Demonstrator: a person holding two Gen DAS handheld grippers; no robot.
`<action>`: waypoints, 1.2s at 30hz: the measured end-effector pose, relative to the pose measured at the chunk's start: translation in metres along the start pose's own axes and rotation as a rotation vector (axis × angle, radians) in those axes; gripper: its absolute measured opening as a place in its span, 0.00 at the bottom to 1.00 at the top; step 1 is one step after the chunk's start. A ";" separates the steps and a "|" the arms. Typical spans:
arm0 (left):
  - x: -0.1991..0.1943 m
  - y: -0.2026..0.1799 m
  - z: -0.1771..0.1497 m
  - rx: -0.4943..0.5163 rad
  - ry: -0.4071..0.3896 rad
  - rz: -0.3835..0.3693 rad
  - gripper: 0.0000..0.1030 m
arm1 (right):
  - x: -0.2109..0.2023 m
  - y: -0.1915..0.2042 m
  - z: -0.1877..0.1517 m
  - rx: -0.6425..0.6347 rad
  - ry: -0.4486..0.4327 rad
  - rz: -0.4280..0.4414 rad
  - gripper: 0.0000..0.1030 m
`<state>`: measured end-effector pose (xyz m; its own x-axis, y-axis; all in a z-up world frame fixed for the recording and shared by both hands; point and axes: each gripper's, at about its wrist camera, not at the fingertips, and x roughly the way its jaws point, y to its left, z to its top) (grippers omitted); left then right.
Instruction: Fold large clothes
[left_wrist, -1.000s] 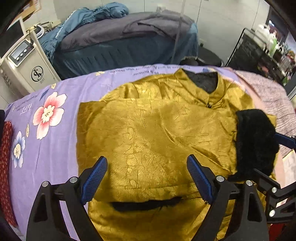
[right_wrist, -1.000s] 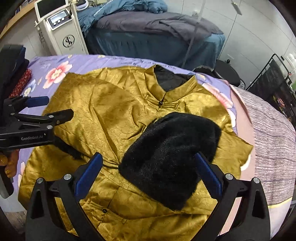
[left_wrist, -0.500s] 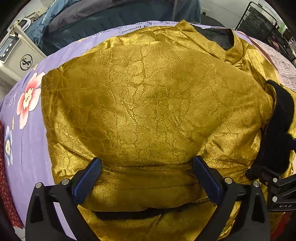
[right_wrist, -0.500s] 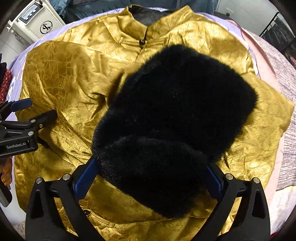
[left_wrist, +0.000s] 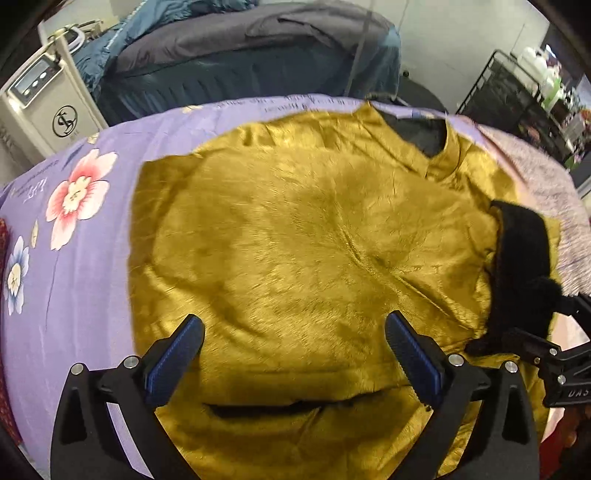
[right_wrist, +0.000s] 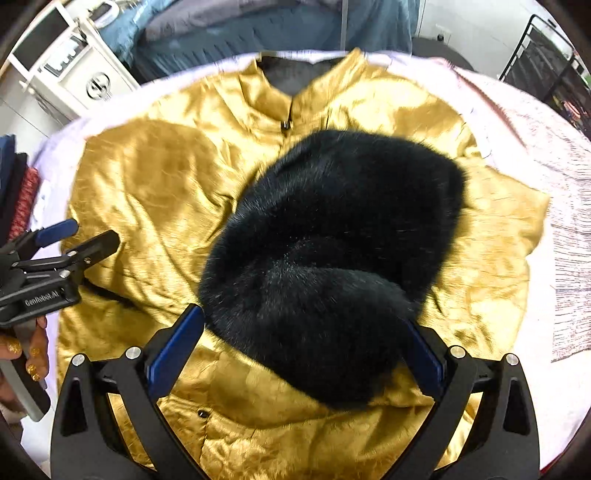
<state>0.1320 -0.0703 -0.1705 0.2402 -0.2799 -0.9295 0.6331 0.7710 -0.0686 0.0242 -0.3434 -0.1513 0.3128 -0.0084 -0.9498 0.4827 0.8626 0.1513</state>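
A gold satin jacket (left_wrist: 295, 236) with a black fur lining lies on the purple floral bedsheet (left_wrist: 74, 258), collar far from me. Its left side is folded over the body. Its right side is turned back, showing black fur (right_wrist: 332, 251) on top of the gold cloth (right_wrist: 155, 192). My left gripper (left_wrist: 295, 354) is open above the jacket's near hem, holding nothing. My right gripper (right_wrist: 299, 350) is open with the fur flap lying between its fingers, not clamped. The left gripper also shows in the right wrist view (right_wrist: 74, 251).
A white machine (left_wrist: 40, 99) stands beyond the bed at the far left. A second bed with blue and grey covers (left_wrist: 240, 48) is behind. A black wire rack (left_wrist: 524, 96) is at the far right. A pink knitted cloth (right_wrist: 554, 155) lies on the right.
Both grippers dipped close to the jacket half a second ago and have now pulled back up. The gold fold and the fur flap stay where they were laid.
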 end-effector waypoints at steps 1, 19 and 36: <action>-0.010 0.006 -0.002 -0.019 -0.018 -0.011 0.94 | -0.006 -0.003 -0.002 0.007 -0.010 0.009 0.95; -0.064 0.106 -0.092 -0.285 0.046 -0.069 0.92 | -0.042 -0.094 -0.113 0.165 0.068 0.035 0.95; -0.043 0.145 -0.169 -0.477 0.199 -0.311 0.73 | -0.018 -0.153 -0.196 0.386 0.211 0.235 0.89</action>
<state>0.0891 0.1503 -0.2016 -0.0750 -0.4564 -0.8866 0.2410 0.8545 -0.4602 -0.2151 -0.3760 -0.2113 0.2967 0.3010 -0.9063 0.6989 0.5783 0.4208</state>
